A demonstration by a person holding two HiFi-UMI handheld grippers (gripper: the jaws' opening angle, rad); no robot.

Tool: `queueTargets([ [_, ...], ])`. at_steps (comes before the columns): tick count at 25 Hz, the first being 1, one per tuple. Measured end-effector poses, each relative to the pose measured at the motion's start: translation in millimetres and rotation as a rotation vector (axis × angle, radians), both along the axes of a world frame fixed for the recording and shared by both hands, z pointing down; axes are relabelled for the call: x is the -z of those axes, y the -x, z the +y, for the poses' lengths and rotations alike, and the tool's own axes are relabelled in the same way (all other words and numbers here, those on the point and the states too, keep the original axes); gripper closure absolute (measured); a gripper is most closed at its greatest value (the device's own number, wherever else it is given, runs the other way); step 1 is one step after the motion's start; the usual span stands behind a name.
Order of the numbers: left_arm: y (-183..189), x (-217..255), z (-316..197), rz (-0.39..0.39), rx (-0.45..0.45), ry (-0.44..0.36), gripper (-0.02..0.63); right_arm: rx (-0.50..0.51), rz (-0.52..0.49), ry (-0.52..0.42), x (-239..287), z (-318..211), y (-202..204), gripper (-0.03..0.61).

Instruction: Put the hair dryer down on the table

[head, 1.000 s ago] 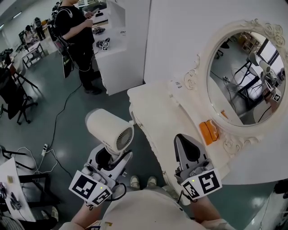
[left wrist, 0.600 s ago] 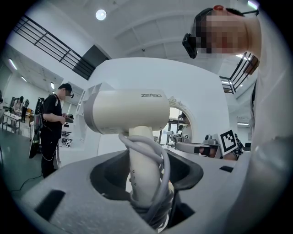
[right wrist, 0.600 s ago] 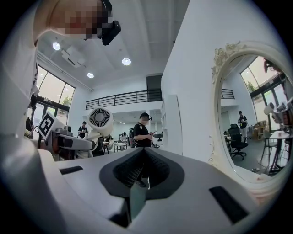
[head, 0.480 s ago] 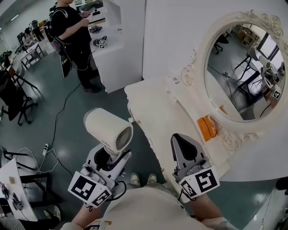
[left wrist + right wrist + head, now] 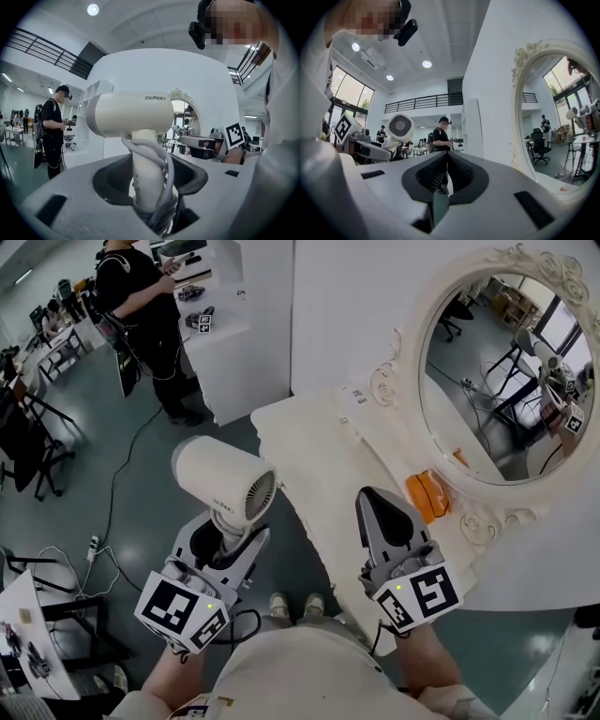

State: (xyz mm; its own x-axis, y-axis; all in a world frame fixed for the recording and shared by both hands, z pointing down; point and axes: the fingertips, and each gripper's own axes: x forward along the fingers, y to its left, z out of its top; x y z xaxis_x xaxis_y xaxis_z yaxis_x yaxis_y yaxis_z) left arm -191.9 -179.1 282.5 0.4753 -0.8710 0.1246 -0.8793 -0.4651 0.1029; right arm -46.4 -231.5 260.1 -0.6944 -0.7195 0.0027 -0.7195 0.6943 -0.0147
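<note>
A cream hair dryer (image 5: 220, 479) stands upright in my left gripper (image 5: 223, 535), over the floor just left of the white dressing table (image 5: 328, 456). In the left gripper view the jaws are shut on the dryer's handle (image 5: 147, 180), which has its grey cord wound round it, and the barrel (image 5: 131, 115) lies crosswise above. The dryer's rear grille (image 5: 399, 127) faces my right gripper. My right gripper (image 5: 377, 507) hovers at the table's near edge, its jaws (image 5: 447, 157) shut to a point with nothing between them.
An oval mirror (image 5: 497, 371) in an ornate white frame backs the table, with an orange object (image 5: 427, 495) at its foot. A white cabinet (image 5: 225, 352) and a standing person (image 5: 141, 306) are beyond. A power strip (image 5: 92, 547) and cables lie on the floor at left.
The left gripper with the dryer has drifted slightly up and forward in the head view, and the grille has turned more toward the table. The right gripper has edged along the table's edge.
</note>
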Motion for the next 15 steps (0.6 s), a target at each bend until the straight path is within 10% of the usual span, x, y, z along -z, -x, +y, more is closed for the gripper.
queueTargets([
  [15,-91,-62,-120,-0.14,-0.18,0.171,0.383,-0.168,-0.021,0.036,-52,-112,-42,0.557],
])
